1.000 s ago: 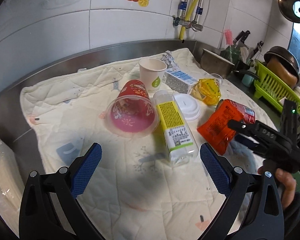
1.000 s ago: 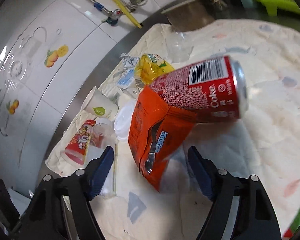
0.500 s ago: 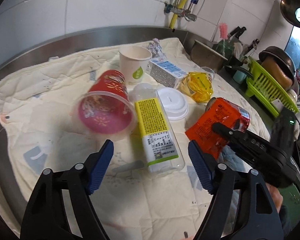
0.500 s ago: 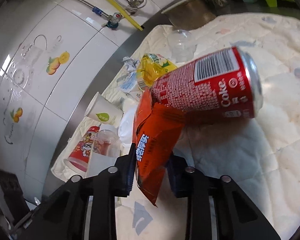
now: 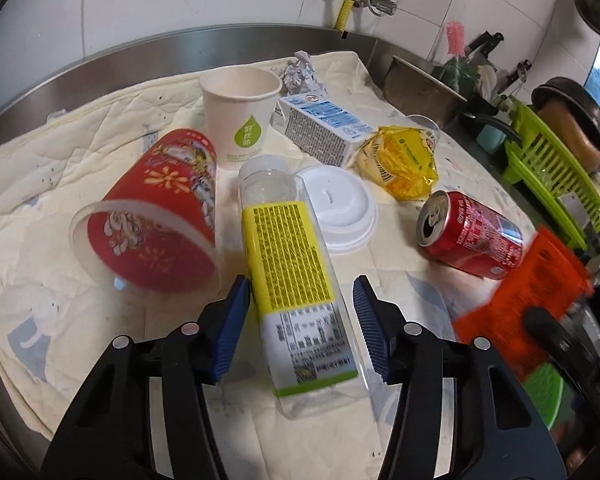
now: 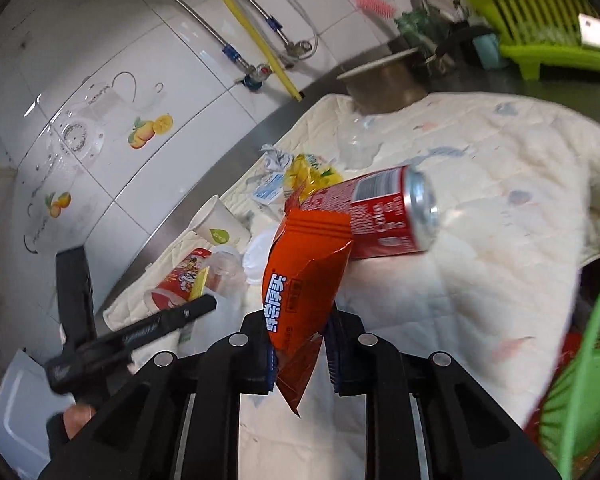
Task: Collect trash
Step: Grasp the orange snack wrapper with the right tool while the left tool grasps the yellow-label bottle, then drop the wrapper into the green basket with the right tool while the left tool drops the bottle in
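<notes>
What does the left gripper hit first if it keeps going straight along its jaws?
Most likely the clear plastic bottle with the yellow label: it lies on the quilted cloth between the left gripper jaws, which have just been closing. Contact unclear.

In the left wrist view, the orange snack wrapper (image 5: 540,280) off to the gripper's right is motion-smeared, its print unreadable, and a black blurred bar (image 5: 548,328) crosses its lower part. Below it a green basket (image 5: 548,396) shows only as a blurred patch. The fine print on the clear bottle (image 5: 296,280) between the fingers is too small to read near its base.

In the right wrist view, the wrapper (image 6: 304,288) covers the red can's (image 6: 384,216) left end. The green basket (image 6: 580,380) is cut off by the right edge. The bottle, beyond the left gripper (image 6: 140,336), is mostly hidden.
</notes>
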The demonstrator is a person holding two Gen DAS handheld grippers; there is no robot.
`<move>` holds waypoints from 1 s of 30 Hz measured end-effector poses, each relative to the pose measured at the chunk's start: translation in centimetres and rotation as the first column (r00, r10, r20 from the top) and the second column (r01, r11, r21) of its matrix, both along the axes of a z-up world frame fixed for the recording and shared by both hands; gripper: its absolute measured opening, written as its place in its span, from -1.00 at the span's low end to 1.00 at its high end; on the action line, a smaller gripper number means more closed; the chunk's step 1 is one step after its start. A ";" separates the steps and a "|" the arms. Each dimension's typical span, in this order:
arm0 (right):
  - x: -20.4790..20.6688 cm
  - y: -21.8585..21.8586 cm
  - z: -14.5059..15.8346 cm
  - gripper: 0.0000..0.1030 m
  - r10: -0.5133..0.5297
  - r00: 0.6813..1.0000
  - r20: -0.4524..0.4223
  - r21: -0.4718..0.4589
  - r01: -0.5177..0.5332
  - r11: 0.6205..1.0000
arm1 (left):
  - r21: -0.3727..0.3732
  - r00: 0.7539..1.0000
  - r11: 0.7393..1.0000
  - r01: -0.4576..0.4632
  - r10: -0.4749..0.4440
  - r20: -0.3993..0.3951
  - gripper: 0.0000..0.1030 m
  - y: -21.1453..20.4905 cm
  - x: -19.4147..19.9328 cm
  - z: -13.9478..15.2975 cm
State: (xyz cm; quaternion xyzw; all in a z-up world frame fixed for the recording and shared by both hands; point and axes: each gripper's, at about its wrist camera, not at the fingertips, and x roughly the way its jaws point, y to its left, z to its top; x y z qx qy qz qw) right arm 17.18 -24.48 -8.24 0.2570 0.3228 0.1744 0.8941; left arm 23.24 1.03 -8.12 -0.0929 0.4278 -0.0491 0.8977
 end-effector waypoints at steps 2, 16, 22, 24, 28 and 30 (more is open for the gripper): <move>-0.9 -0.5 0.2 -0.64 -0.003 1.000 0.014 -0.025 0.003 1.000 | 0.030 1.000 0.999 -0.013 0.014 -0.012 0.03 -0.3 0.7 -0.3; -9.5 -6.2 2.1 -0.64 -0.105 0.991 0.082 -0.156 0.116 0.981 | 0.128 0.999 0.991 -0.045 0.048 -0.022 -0.13 -1.1 1.3 -0.8; -12.1 -9.9 -0.3 -0.63 -0.236 0.971 0.040 -0.322 0.236 0.917 | 0.108 1.000 0.994 -0.015 0.013 0.023 -0.16 -1.5 -2.5 0.8; -12.9 -11.5 -2.1 -0.63 -0.287 0.958 -0.005 -0.371 0.265 0.890 | 0.105 0.999 0.994 -0.002 -0.002 0.041 -0.16 -1.7 -3.9 1.4; -13.6 -14.3 -6.1 -0.62 -0.372 0.922 -0.107 -0.428 0.295 0.854 | 0.073 0.998 0.997 0.037 -0.041 0.055 -0.16 -2.4 -5.9 2.3; -13.9 -15.1 -7.5 -0.59 -0.387 0.911 -0.139 -0.431 0.297 0.852 | 0.055 0.996 0.996 0.067 -0.070 0.061 -0.16 -3.1 -6.7 2.8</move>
